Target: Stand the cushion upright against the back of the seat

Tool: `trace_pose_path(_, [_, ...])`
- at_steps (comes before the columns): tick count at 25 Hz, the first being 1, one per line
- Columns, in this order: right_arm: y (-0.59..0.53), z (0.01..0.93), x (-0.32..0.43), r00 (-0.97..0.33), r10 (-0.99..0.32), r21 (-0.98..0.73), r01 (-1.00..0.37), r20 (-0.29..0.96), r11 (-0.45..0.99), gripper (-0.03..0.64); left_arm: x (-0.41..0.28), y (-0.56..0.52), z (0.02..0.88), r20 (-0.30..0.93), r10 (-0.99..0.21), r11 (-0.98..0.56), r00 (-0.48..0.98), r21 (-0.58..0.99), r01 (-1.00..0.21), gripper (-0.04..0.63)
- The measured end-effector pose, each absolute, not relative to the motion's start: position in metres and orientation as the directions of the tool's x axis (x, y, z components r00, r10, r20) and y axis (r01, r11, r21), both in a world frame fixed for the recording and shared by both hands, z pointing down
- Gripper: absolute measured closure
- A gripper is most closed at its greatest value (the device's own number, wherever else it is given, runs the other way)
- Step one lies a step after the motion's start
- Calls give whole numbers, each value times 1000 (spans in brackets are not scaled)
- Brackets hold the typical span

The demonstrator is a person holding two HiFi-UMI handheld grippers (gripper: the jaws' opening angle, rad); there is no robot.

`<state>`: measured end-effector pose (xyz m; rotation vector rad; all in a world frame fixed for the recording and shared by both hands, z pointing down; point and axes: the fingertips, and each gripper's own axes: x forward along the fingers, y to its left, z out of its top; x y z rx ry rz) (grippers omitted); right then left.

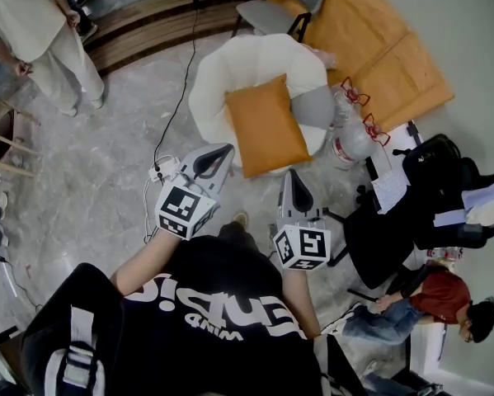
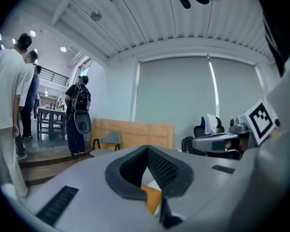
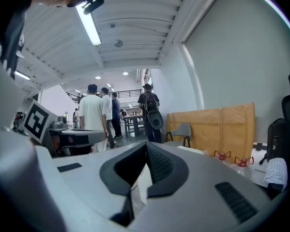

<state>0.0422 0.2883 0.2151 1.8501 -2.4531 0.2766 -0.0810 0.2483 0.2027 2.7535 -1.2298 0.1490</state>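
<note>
An orange cushion [image 1: 265, 124] lies flat on the seat of a cream armchair [image 1: 255, 64], its near corner hanging over the front edge. A grey cushion [image 1: 314, 107] sits beside it on the seat's right. My left gripper [image 1: 224, 152] is shut and empty, its tip just short of the orange cushion's left side. My right gripper [image 1: 291, 176] is shut and empty, below the cushion's near corner. In the left gripper view a sliver of orange cushion [image 2: 152, 197] shows under the closed jaws. In the right gripper view only the closed jaws and the room behind them show.
Two clear water jugs [image 1: 350, 130] with red handles stand right of the armchair. A black office chair [image 1: 411, 205] with clothes and papers is at the right. A power strip and cable [image 1: 160, 170] lie on the marble floor at the left. People stand at upper left [image 1: 40, 31] and crouch at lower right [image 1: 428, 299].
</note>
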Motion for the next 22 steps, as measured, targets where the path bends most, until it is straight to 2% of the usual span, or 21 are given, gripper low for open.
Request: trace_pose_path(22, [197,222,94,-410,-898,-109,-911,159,397,595,-29,165,200,127,-812,-567,570,67,-821,589])
